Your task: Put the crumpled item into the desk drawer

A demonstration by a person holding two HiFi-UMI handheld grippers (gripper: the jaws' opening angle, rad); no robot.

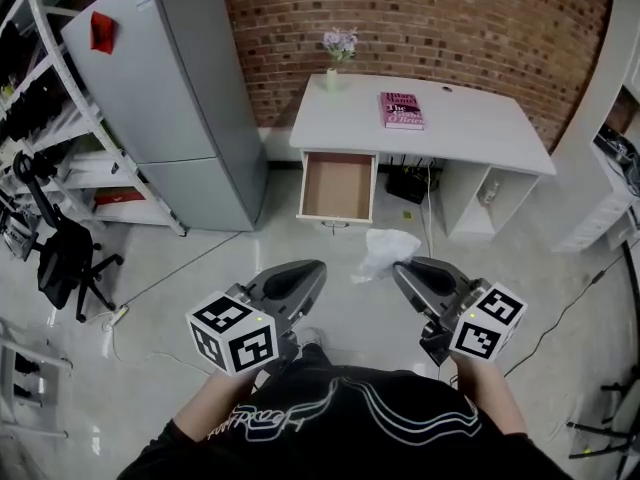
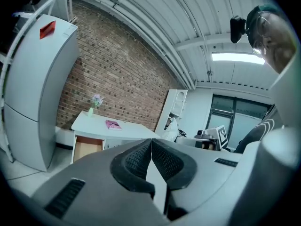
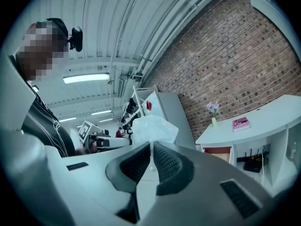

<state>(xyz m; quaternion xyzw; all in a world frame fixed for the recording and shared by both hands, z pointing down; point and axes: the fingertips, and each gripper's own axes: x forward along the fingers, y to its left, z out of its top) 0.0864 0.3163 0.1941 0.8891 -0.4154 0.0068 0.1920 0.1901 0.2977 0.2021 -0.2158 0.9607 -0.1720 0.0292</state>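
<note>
Stock of what I hold and what lies before me.

1. My right gripper (image 3: 151, 147): jaws closed on the crumpled plastic bag (image 3: 151, 128). A thin fold of it is pinched between the ribbed pads, and the rest puffs out white and translucent past the jaw tips.
2. My left gripper (image 2: 151, 142): jaws together, pads meeting, nothing between them. It is level with the right one, the two side by side and low in front of my body.
3. Crumpled plastic bag, position: at the tip of my right gripper, raised over the pale floor (image 1: 200, 298), on the near side of the desk and well short of the drawer.
4. Desk (image 1: 470, 118): white, set against the brick wall (image 1: 420, 18).
5. Desk drawer (image 1: 337, 186): at the desk's left end, pulled out, brown wooden bottom showing.
6. Pink book (image 1: 402, 110): flat on the desktop, near the middle.
7. Small vase of pale flowers (image 1: 338, 53): at the back left corner of the desktop, upright.
8. Black device with cables (image 1: 408, 183): on the floor under the desk, right of the drawer.
9. Grey refrigerator (image 1: 170, 98): left of the desk, with a red tag (image 1: 102, 30) on its upper door.
10. Black office chair (image 1: 55, 238): far left, beside white shelving (image 1: 60, 158).
</note>
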